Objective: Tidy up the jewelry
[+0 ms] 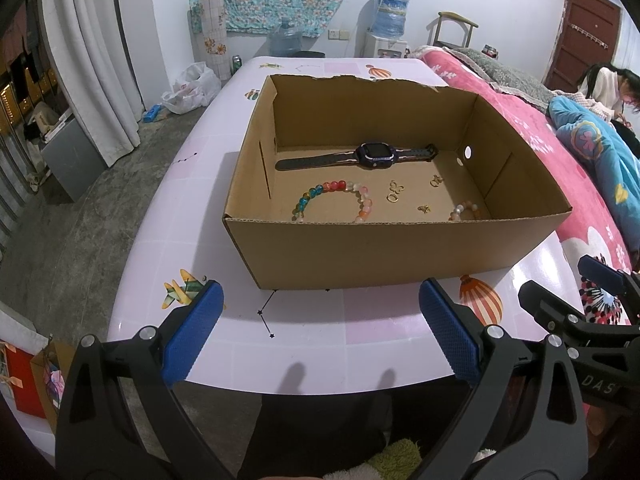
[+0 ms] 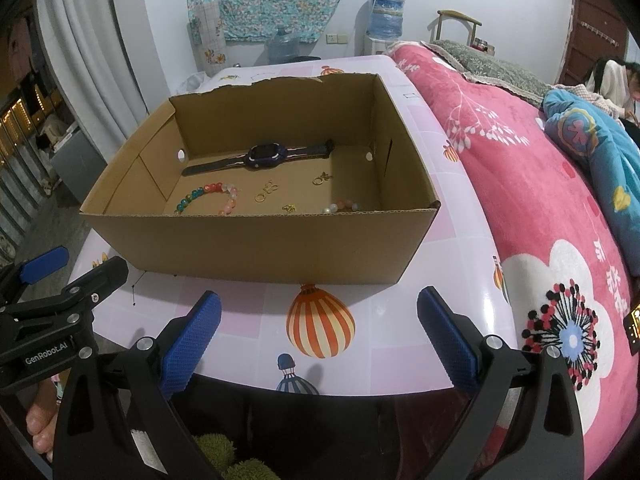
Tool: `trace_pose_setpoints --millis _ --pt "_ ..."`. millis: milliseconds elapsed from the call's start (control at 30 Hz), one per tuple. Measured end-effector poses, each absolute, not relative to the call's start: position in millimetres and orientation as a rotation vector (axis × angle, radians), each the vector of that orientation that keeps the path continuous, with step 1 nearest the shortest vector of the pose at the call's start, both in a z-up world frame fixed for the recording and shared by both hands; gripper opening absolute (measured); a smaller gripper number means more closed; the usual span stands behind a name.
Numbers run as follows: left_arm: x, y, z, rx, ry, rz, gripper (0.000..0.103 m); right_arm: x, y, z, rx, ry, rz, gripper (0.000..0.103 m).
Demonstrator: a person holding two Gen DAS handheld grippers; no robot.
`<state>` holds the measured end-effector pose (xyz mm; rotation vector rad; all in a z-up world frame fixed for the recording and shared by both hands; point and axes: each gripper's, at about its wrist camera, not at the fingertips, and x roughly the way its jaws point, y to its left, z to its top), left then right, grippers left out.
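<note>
Left gripper (image 1: 320, 332): spread, empty, bottom of frame.
Right gripper (image 2: 318, 336): spread, empty.
Box (image 1: 392, 252): centre, holding watch (image 1: 370, 155), bead bracelet (image 1: 340, 196), gold rings (image 1: 394, 192).
Right view only: fingers (image 2: 40, 424), lower left.

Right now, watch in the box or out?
In. The watch lies flat on the floor of the cardboard box, near its back wall.

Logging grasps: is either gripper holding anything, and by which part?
Nothing is held. The left gripper and right gripper are both open and empty.
</note>
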<state>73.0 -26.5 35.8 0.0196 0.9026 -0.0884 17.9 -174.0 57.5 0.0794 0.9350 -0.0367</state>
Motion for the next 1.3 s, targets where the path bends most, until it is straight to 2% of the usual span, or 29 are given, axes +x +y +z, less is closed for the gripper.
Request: trace_pose_setpoints --millis 1300 --pt "72.3 -29.9 37.3 0.012 0.906 -0.089 0.095 19.1 -176.3 56.0 0.077 0.939 -0.035 0.096"
